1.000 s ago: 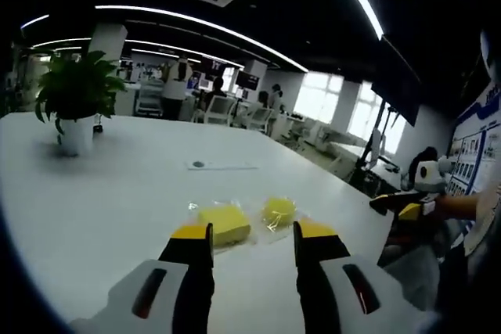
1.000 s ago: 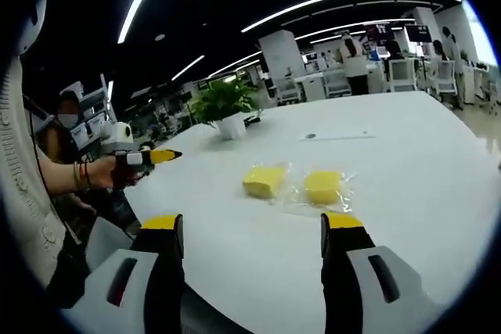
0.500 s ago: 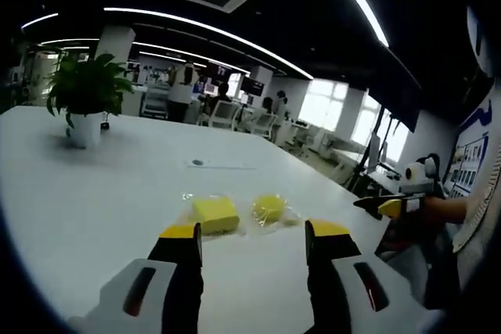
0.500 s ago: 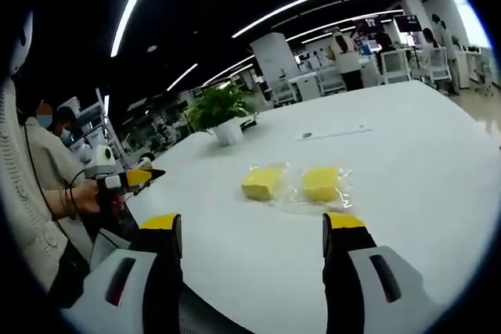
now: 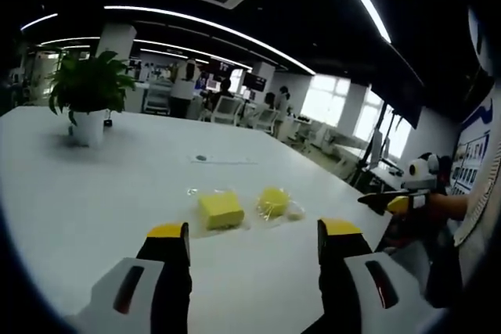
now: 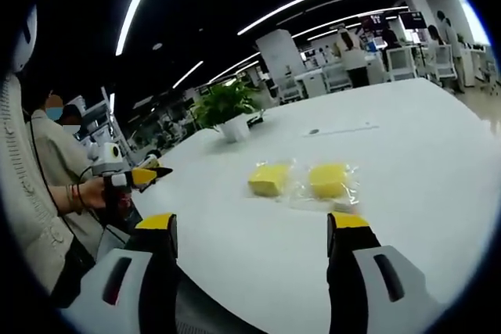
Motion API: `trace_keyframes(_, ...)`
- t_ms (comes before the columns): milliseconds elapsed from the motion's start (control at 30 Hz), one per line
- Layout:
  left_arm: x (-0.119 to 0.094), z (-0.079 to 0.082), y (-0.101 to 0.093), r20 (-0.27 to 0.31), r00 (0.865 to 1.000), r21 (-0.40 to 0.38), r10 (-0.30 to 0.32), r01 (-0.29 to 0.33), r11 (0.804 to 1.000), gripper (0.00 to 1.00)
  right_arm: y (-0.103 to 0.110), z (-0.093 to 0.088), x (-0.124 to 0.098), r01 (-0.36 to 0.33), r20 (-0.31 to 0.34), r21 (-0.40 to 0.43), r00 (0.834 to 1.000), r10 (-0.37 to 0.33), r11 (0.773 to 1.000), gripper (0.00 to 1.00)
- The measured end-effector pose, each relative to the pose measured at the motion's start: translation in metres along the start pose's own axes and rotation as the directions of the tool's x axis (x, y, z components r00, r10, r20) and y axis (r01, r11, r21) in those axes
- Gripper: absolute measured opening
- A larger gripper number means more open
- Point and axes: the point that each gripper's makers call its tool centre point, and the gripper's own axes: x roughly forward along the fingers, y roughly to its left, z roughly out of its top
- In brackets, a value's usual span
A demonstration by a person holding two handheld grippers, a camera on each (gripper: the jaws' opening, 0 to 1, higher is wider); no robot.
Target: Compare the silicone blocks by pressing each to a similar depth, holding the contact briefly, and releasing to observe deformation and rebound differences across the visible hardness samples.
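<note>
The left gripper [image 5: 252, 234] and right gripper [image 6: 252, 224] are hovering with jaws spread, empty, facing two wrapped yellow silicone blocks [image 5: 220, 210] [image 5: 274, 201] lying side by side on the white worktop [image 5: 94, 185], seemingly for easy comparison.

bare table [image 5: 102, 193] all round two blocks [image 5: 220, 210]; potted plant [image 5: 88, 95] well apart.

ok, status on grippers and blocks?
Left gripper open, right gripper open, both short of the samples. Two yellow blocks in clear wrap on the table, untouched. Nothing between jaws and blocks.
</note>
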Motion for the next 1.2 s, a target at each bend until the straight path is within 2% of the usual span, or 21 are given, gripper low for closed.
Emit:
trace_keyframes(100, 0.001, -0.004, -0.003, -0.027, 1.000, 0.025, -0.005, 0.006, 1.000, 0.69, 0.001, 0.001, 0.001, -0.002, 0.001, -0.001, 1.000, 0.002, 1.000, 0.73)
trace_keyframes(200, 0.002, -0.006, -0.004, -0.041, 0.999, 0.018, -0.013, 0.013, 1.000, 0.69, 0.002, 0.000, 0.002, -0.003, -0.003, 0.000, 1.000, 0.003, 1.000, 0.72)
trace_keyframes(533, 0.007, -0.007, 0.003, -0.052, 0.999, 0.006, -0.005, 0.005, 1.000, 0.70, -0.001, -0.008, 0.007, -0.011, -0.028, 0.016, 1.000, 0.012, 1.000, 0.70)
trace_keyframes(700, 0.016, -0.002, 0.006, -0.048, 0.999, -0.015, -0.013, 0.012, 1.000, 0.71, -0.002, -0.008, 0.007, -0.008, -0.021, 0.020, 1.000, 0.008, 1.000, 0.71)
trace_keyframes(967, 0.052, 0.009, 0.005, -0.048, 0.997, -0.070, -0.053, 0.049, 0.996, 0.69, -0.008, -0.009, 0.008, -0.001, -0.023, 0.037, 1.000, 0.002, 0.999, 0.70)
trace_keyframes(1200, 0.088, 0.015, -0.007, -0.062, 0.994, -0.052, -0.091, 0.088, 0.995, 0.72, -0.016, -0.008, 0.013, -0.004, -0.018, 0.052, 1.000, 0.005, 0.999, 0.70)
